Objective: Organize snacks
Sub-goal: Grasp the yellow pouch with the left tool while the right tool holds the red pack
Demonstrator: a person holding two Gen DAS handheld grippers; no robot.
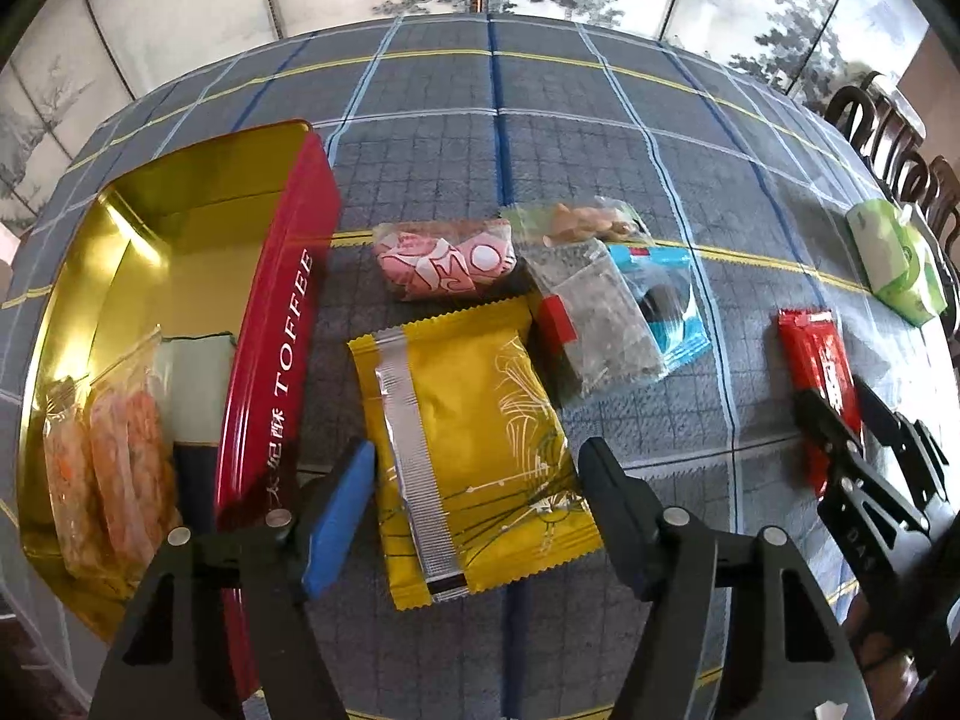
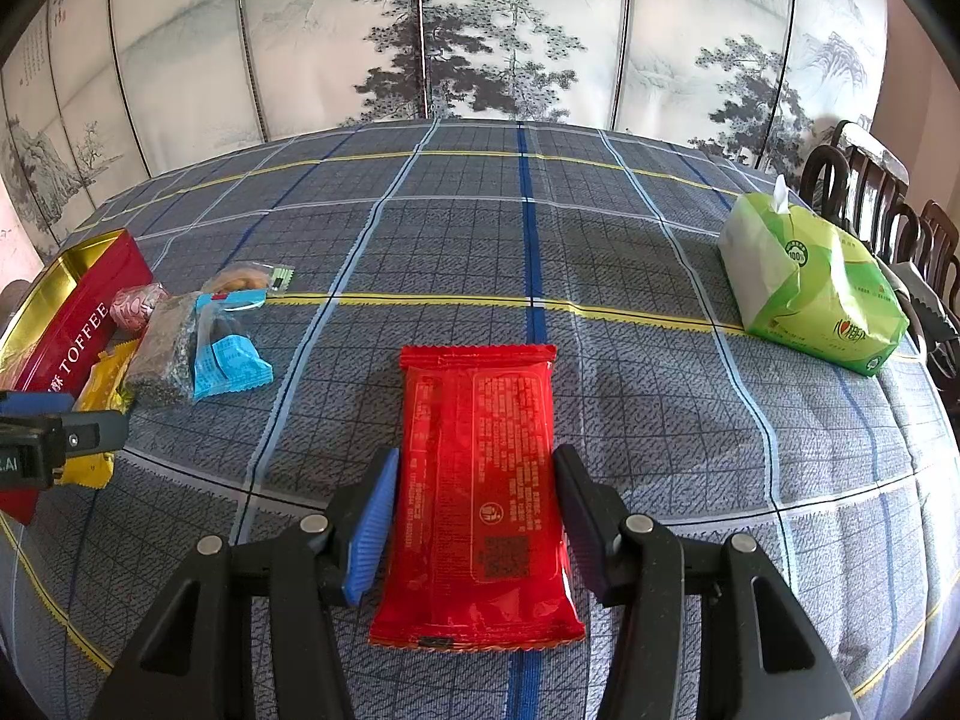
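A yellow snack packet [image 1: 474, 450] lies flat on the checked tablecloth, foil seam up. My left gripper [image 1: 477, 480] straddles it, open, pads close beside its long edges; this gripper [image 2: 66, 414] also shows in the right wrist view. To its left stands an open red toffee tin [image 1: 276, 360] holding clear cookie packets [image 1: 114, 462] and a pale packet [image 1: 198, 384]. A red snack packet [image 2: 480, 480] lies between the pads of my right gripper [image 2: 477, 498], which is shut on its sides; the same gripper [image 1: 840, 414] appears at the left view's right edge.
Beyond the yellow packet lie a pink packet [image 1: 444, 261], a clear packet of dark snack [image 1: 594, 324], a blue packet [image 1: 666, 300] and a clear packet of tan pieces [image 1: 588, 222]. A green tissue pack [image 2: 810, 288] sits far right, with dark wooden chairs [image 2: 870, 192] behind it.
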